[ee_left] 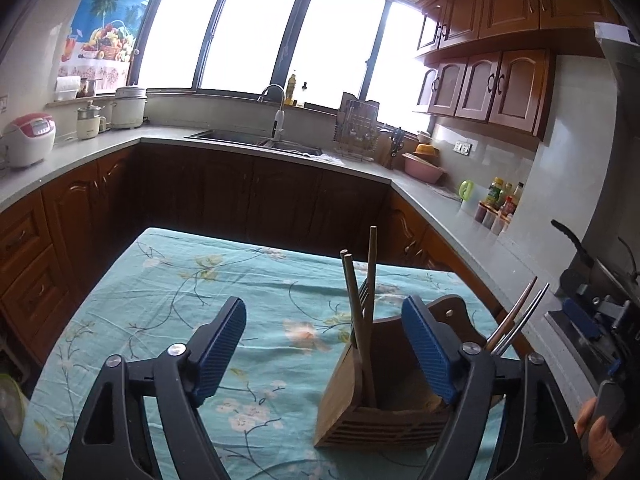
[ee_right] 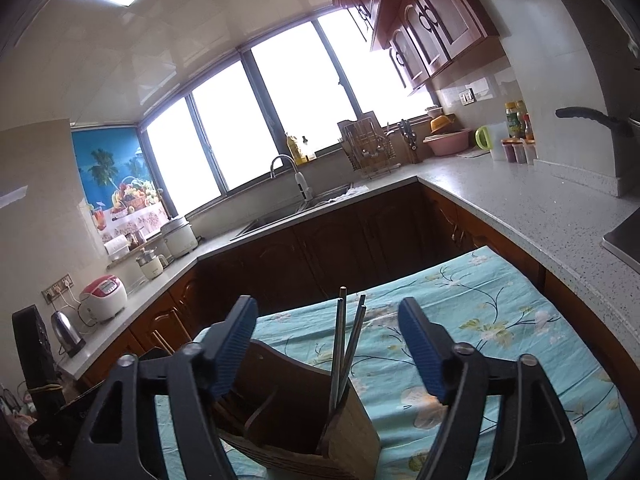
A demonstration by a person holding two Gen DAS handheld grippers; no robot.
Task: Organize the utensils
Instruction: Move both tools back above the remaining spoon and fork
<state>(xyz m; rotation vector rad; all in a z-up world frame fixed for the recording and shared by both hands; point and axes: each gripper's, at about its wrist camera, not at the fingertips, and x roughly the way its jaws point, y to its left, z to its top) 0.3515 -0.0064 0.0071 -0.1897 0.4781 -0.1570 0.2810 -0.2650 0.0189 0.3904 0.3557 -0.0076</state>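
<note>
Floral tablecloth [ee_left: 168,280] below my spread, empty left gripper [ee_left: 324,354] and right gripper [ee_right: 326,354]; wooden holder [ee_left: 384,400] sits close, so I could tip it.

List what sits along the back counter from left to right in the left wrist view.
Red-and-white rice cooker → small cream kettle pot → large white cooker → sink faucet → dish rack → pink basin → condiment bottles.

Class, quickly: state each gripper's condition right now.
Left gripper: open, holding nothing.
Right gripper: open, holding nothing.
</note>
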